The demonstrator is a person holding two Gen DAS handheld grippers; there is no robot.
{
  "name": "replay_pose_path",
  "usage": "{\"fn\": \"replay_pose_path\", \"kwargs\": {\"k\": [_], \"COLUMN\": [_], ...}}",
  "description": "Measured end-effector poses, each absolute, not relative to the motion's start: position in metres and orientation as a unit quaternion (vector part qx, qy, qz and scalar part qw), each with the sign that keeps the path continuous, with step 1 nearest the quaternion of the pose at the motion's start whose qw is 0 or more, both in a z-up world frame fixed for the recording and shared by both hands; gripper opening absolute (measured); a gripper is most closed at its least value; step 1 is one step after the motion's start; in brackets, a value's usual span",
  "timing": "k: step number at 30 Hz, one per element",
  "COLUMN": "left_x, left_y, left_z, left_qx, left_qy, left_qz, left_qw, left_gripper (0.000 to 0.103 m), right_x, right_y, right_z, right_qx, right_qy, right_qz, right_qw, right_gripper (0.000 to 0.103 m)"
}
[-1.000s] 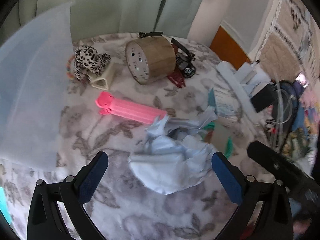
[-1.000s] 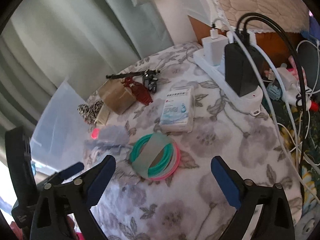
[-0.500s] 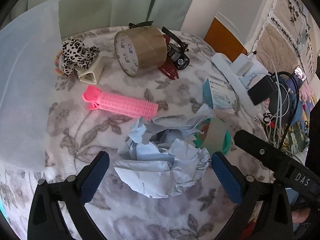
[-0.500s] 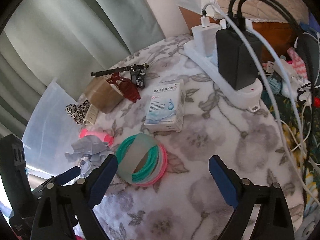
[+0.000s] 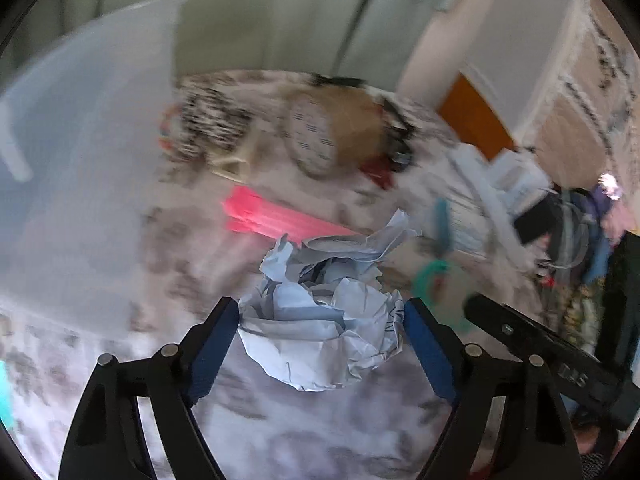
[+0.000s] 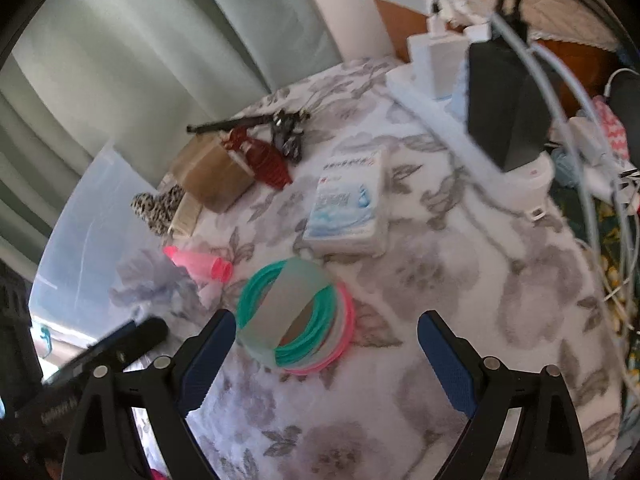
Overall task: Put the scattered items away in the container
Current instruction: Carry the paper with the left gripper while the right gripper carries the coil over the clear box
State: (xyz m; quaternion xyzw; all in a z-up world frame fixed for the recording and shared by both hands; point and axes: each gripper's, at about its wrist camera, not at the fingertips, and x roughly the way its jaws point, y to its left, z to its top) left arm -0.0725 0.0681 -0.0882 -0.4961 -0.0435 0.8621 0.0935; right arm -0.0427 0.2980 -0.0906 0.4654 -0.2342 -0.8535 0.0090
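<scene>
Filling left jaws' gap: crumpled paper (image 5: 320, 312)

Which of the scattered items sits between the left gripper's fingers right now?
The crumpled paper: it lies between the left gripper fingers, while the pink hair roller and tape roll lie farther off.

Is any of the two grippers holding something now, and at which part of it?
The left gripper grips the crumpled blue paper at its two outer sides, one pad on each. The right gripper is open and holds nothing.

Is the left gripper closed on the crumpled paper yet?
Yes: the left gripper pads touch both sides of the crumpled paper.
</scene>
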Motion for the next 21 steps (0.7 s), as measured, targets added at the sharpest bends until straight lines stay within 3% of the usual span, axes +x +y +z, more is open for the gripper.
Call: {"fn": "replay_pose_path", "kwargs": {"k": [5, 10, 21], "left_x": [-0.074, -0.076, -0.074], "left_y": [0.055, 0.059, 0.060], "left_z": [-0.098, -0.101, -0.090], "left_qx": [-0.505, -0.514, -0.511], "left_qy": [-0.059, -0.055, -0.058], "left_qz": [0.857, 0.852, 0.854], "left_qw": [0.086, 0.089, 0.080], "left_gripper": [0.086, 0.090, 0.086], "right_x": [-0.055, -0.063, -0.056], "right_y": [0.272, 0.262, 0.264], "right_z": [-0.098, -0.100, -0.088], "right_qx": [0.480, 0.488, 0.482], "right_qy": [-0.193, -0.147, -0.150], "right_qz": [-0.855, -0.861, -0.863], "right_qw": [0.028, 0.008, 0.003], "right_gripper": [0.093, 0.078, 0.076]}}
